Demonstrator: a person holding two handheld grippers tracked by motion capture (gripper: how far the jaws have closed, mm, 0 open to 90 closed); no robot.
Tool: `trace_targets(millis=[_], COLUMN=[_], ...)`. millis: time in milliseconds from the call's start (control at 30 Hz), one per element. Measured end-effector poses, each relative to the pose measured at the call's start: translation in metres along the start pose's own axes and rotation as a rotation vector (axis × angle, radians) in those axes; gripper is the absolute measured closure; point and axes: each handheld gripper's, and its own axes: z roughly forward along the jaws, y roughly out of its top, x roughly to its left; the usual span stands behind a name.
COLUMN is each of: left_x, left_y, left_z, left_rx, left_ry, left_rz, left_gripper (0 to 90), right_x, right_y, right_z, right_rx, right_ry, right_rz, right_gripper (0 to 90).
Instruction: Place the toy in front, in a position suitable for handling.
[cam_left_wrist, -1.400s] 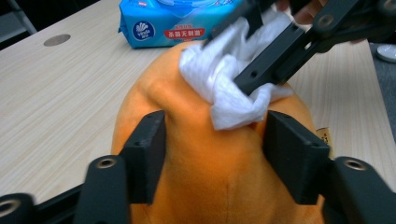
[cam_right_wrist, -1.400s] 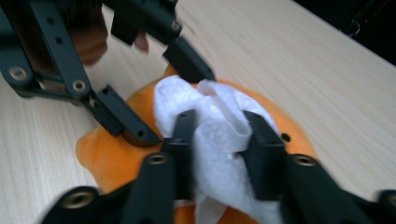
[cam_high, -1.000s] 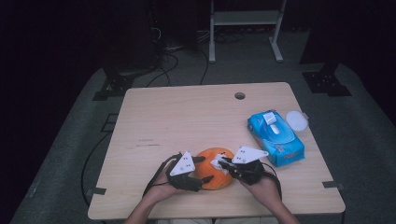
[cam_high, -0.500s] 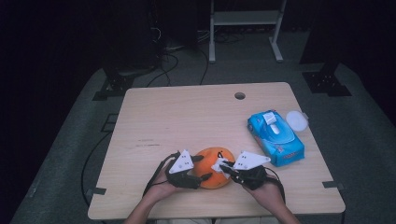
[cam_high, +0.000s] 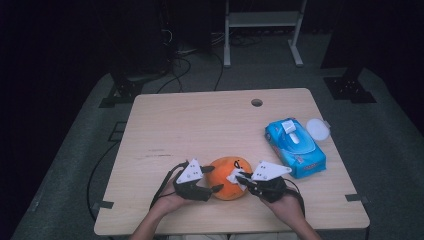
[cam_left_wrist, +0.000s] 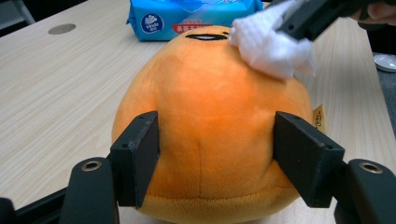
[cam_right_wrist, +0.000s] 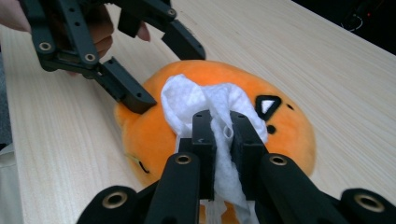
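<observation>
On the desk (cam_high: 200, 125), near its front edge, the left claw (cam_high: 216, 188) comes in from the left with its jaws spread wide, one on each side of the orange plush (cam_high: 227, 175); in the left gripper view the pads (cam_left_wrist: 140, 156) sit against or just beside the plush's flanks, and whether they press in cannot be told. The plush rests on the desk between the two claws, its drawn face turned up and toward the right. On its upper side lies a white wipe (cam_right_wrist: 205, 100), bunched and touching the fabric. The right claw (cam_right_wrist: 223, 133) is clenched on that wipe, its jaws pinching the wad between them. Further right, well apart from the plush, lies a blue wipe pack (cam_high: 295, 147), with a round white lid (cam_high: 318, 129) just beside its far corner.
</observation>
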Motion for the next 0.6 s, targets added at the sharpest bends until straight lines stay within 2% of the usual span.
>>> trace_targets(millis=[133,200,267,367,433,500,600], left_x=[0.001,0.002,0.002,0.004,0.004,0.004,0.004], left_y=[0.000,0.000,0.000,-0.001,-0.001,-0.001,-0.001], left_z=[0.001,0.002,0.003,0.004,0.004,0.004,0.004], left_rx=[-0.010,-0.009,-0.007,-0.005,-0.007,-0.008,-0.009], left_ry=[0.002,0.001,0.010,0.016,0.018,0.021,0.023], left_rz=[-0.013,-0.013,-0.015,-0.028,-0.034,-0.035,-0.027], left_gripper=[33.7,33.8,34.0,34.4,34.6,34.7,34.8], right_x=[-0.020,-0.023,-0.017,0.001,0.006,0.000,-0.016], right_y=[-0.010,-0.013,-0.012,-0.005,-0.003,-0.003,-0.011], right_z=[-0.007,-0.009,-0.009,-0.004,-0.002,-0.005,-0.010], right_rx=[0.014,0.013,0.018,0.012,0.024,0.021,0.034], right_ry=[-0.050,-0.044,-0.038,0.009,0.000,-0.007,-0.052], right_rz=[0.061,0.083,0.066,-0.007,-0.041,-0.022,0.014], right_gripper=[81.5,81.6,81.5,81.5,81.5,81.5,81.6])
